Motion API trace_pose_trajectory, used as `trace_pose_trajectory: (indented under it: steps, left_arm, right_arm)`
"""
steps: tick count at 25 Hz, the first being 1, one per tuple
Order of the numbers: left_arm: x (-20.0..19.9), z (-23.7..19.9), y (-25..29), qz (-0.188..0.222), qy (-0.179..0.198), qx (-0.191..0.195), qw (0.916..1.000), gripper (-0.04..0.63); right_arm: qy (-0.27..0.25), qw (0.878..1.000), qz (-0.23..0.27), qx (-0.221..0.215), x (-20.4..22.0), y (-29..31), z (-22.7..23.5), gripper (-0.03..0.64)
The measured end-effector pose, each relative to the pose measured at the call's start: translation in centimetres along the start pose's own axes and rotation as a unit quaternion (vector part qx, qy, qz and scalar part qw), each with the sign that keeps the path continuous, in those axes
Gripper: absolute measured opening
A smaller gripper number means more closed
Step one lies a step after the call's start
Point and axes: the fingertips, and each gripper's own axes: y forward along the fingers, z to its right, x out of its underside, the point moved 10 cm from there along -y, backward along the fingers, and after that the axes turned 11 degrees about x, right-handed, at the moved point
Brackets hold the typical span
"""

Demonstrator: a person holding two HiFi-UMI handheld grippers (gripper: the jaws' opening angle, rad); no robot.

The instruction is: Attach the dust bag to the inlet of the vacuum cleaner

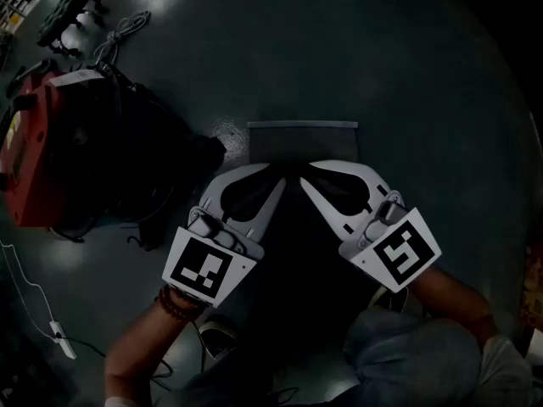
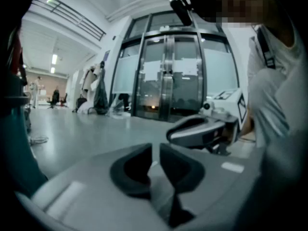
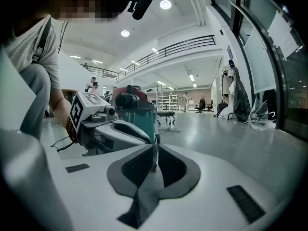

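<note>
The dust bag shows as a flat grey rectangle on the dark floor, just beyond both grippers. The red vacuum cleaner lies at the far left with black parts beside it; its teal and red body stands behind the left gripper in the right gripper view. My left gripper and right gripper point toward each other, tips close together short of the bag. The left gripper has its jaws together with only a sliver between them. The right gripper is shut. Nothing is visibly held in either.
A coiled cable and a wheeled base lie at the upper left. A white cord with a switch runs along the floor at lower left. Glass doors stand behind. The person's knee is at lower right.
</note>
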Motion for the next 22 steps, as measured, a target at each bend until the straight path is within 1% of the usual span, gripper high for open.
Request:
trace_pose_trajectory:
  steps: [4, 6, 9, 11, 13, 14, 15, 18, 19, 20, 22]
  left_arm:
    - [1.1, 0.1, 1.8, -0.031, 0.014, 0.033, 0.9989, 0.085]
    - [2.0, 0.0, 2.7, -0.056, 0.025, 0.055, 0.9966, 0.115]
    - [3.7, -0.3, 4.4, -0.098, 0.036, 0.087, 0.9908, 0.157]
    - [5.2, -0.5, 5.7, -0.132, 0.040, 0.111, 0.9842, 0.185]
    - [7.0, -0.7, 7.2, -0.174, 0.040, 0.140, 0.9738, 0.212]
    - [7.9, -0.8, 8.0, -0.199, 0.039, 0.157, 0.9665, 0.234]
    - [8.9, -0.8, 8.8, -0.226, 0.037, 0.176, 0.9574, 0.249]
    - [11.7, -0.6, 11.1, -0.299, 0.039, 0.226, 0.9262, 0.286]
    - [12.5, -0.6, 11.8, -0.315, 0.041, 0.238, 0.9179, 0.290]
    - [13.1, -0.6, 12.4, -0.327, 0.040, 0.246, 0.9115, 0.298]
    - [14.3, -0.9, 13.4, -0.344, 0.031, 0.260, 0.9018, 0.301]
  right_arm:
    - [-0.015, 1.000, -0.024, -0.004, 1.7, -0.5, 1.3, 0.015]
    - [-0.024, 0.999, -0.043, -0.012, 2.7, -0.5, 1.8, 0.038]
    - [-0.039, 0.996, -0.069, -0.031, 4.7, -0.3, 2.7, 0.081]
    - [-0.057, 0.993, -0.086, -0.049, 6.2, 0.0, 3.3, 0.104]
    - [-0.074, 0.988, -0.112, -0.071, 7.8, 0.5, 3.8, 0.124]
    - [-0.086, 0.984, -0.129, -0.083, 8.6, 0.8, 4.0, 0.133]
    - [-0.100, 0.979, -0.148, -0.094, 9.5, 1.0, 4.2, 0.140]
    - [-0.134, 0.962, -0.203, -0.124, 12.4, 1.7, 4.7, 0.149]
    - [-0.136, 0.957, -0.218, -0.134, 13.2, 1.8, 4.9, 0.152]
    - [-0.134, 0.953, -0.230, -0.143, 14.1, 1.9, 5.1, 0.158]
    - [-0.128, 0.947, -0.249, -0.158, 15.5, 2.2, 5.5, 0.163]
